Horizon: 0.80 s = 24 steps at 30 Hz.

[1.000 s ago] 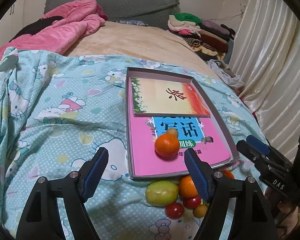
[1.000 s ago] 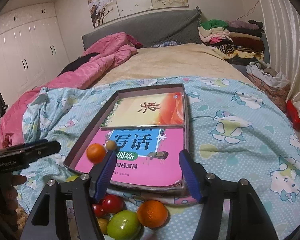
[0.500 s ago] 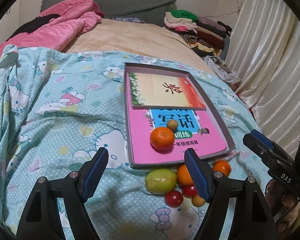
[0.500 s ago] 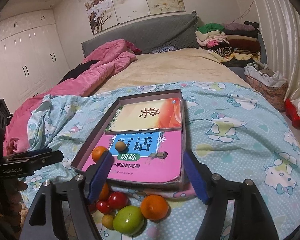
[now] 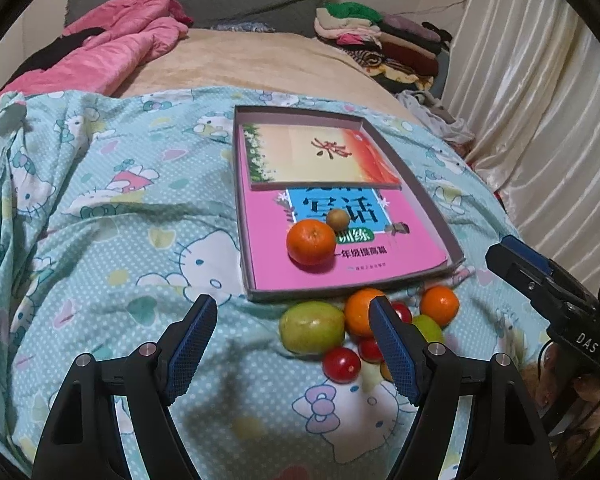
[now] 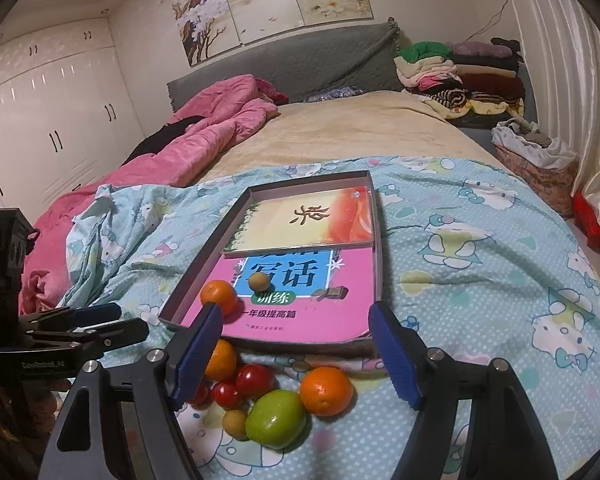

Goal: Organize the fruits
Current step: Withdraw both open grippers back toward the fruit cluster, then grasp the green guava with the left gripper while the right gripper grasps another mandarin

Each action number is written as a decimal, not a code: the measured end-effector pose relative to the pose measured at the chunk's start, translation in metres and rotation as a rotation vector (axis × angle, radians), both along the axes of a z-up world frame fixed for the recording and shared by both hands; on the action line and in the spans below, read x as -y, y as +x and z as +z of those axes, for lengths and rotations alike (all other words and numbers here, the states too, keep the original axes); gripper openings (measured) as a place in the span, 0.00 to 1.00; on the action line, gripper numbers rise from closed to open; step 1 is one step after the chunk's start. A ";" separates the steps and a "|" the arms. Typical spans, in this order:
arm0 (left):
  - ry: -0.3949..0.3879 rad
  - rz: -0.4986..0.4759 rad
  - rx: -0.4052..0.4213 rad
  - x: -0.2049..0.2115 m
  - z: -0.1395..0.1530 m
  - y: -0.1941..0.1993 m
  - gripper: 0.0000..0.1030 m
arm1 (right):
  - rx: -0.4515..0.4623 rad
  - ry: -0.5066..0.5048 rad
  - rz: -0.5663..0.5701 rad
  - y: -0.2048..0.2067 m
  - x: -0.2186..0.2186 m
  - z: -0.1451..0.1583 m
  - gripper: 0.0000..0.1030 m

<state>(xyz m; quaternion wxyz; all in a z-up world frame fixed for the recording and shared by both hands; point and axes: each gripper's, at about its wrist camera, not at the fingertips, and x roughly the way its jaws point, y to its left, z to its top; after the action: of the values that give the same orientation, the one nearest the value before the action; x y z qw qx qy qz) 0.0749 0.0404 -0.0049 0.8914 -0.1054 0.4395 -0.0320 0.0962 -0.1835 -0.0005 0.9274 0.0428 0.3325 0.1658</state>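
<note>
A shallow grey box (image 5: 432,216) (image 6: 204,264) lined with books lies on the bed. In it sit an orange (image 5: 311,241) (image 6: 219,297) and a small brown fruit (image 5: 337,219) (image 6: 258,281). In front of the box lies a pile: a green fruit (image 5: 312,328) (image 6: 276,419), oranges (image 5: 439,305) (image 6: 326,390), cherry tomatoes (image 5: 341,365) (image 6: 254,380) and a small yellow fruit (image 6: 235,424). My left gripper (image 5: 292,344) is open and empty, above the blanket left of the pile. My right gripper (image 6: 296,354) is open and empty, over the pile.
A Hello Kitty blanket (image 5: 100,216) covers the near bed. A pink duvet (image 6: 204,128) lies at the back left. Folded clothes (image 6: 460,76) are stacked at the back right. Curtains (image 5: 540,120) hang on the right.
Both grippers have pulled back and risen a little, so the box and the fruit pile sit farther ahead in view. Both stay open. No fruit has moved.
</note>
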 end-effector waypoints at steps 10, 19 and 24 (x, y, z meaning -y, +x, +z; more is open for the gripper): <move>0.003 -0.040 -0.065 0.009 -0.012 0.002 0.77 | -0.064 -0.028 0.006 -0.006 -0.008 -0.011 0.73; 0.023 -0.068 -0.115 0.015 -0.022 0.004 0.77 | -0.094 -0.041 0.002 -0.013 -0.009 -0.017 0.73; 0.041 -0.081 -0.155 0.019 -0.030 0.007 0.77 | -0.124 -0.060 -0.005 -0.014 -0.010 -0.023 0.73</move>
<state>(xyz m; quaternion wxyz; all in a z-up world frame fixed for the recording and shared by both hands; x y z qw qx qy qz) 0.0815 0.0213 -0.0352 0.8548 -0.0716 0.5116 -0.0506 0.0819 -0.1730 -0.0231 0.9064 0.0257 0.3940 0.1505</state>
